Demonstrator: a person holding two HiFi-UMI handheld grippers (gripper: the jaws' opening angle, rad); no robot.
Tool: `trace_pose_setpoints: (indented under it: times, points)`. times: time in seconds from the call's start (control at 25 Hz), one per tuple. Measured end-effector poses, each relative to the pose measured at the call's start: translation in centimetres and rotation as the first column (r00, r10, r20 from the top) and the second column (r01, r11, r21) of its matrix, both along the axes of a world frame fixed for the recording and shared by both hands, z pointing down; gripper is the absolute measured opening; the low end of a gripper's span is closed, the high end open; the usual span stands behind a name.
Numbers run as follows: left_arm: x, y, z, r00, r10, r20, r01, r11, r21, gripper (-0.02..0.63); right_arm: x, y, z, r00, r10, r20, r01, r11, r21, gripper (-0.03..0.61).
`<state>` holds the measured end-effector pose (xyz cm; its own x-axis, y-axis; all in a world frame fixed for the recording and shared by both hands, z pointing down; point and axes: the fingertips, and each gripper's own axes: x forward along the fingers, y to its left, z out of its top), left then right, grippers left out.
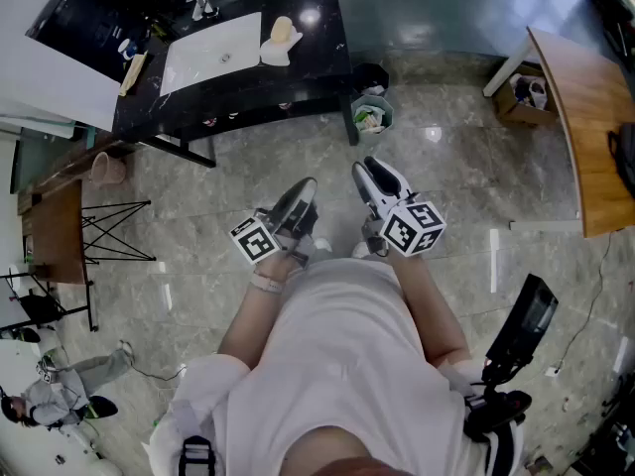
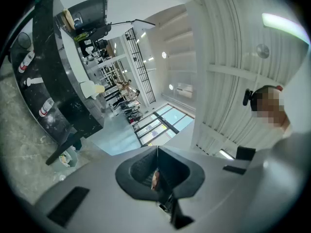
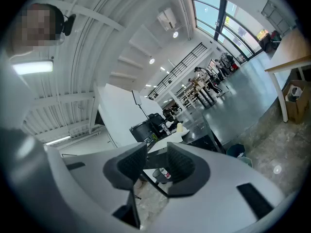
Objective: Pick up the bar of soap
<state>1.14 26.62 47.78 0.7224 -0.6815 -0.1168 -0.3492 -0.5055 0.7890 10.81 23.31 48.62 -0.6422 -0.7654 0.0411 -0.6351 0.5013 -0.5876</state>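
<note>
The bar of soap [image 1: 283, 30] is pale yellow and lies on a white dish [image 1: 270, 56] at the right of the white sink [image 1: 210, 52], on a black counter [image 1: 322, 38] far ahead. Both grippers are held near the person's chest, well short of the counter. My left gripper [image 1: 306, 189] is shut with its jaws pressed together and nothing between them [image 2: 158, 165]. My right gripper [image 1: 371, 171] is open, with an empty gap between its jaws [image 3: 156, 163]. The soap [image 2: 100, 89] shows small and distant in the left gripper view, and the soap [image 3: 180, 127] also appears in the right gripper view.
A small bin [image 1: 372, 115] stands on the floor at the counter's right end. A wooden table [image 1: 580, 117] with a cardboard box [image 1: 524, 95] under it is at the right. A folding rack [image 1: 109, 231] stands left. A person [image 1: 60, 390] is at lower left.
</note>
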Motion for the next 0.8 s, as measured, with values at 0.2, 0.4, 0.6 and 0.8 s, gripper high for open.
trace_pose_setpoints:
  times: [0.2,0.4,0.6,0.8]
  points:
    - [0.8,0.1,0.0,1.0,-0.01,0.006,0.01,1.0,-0.002,0.009,1.3,-0.3,0.5,1.0,0.001,0.005,-0.001,1.0,-0.015,0.14]
    - [1.5,-0.6,0.1,1.0,-0.025,0.007,0.025,1.0,-0.001,0.009,2.5,-0.9,0.5,1.0,0.0,0.01,0.0,1.0,-0.011,0.14]
    - [1.0,-0.4,0.3,1.0,-0.016,0.005,0.016,1.0,0.017,0.009,2.0,-0.8,0.7,1.0,0.013,0.005,-0.013,1.0,0.007,0.14]
    - [0.8,-2.2,0.1,1.0,-0.023,-0.007,0.024,0.999,0.025,0.009,2.3,-2.4,0.3,1.0,0.018,-0.007,-0.017,1.0,0.02,0.14]
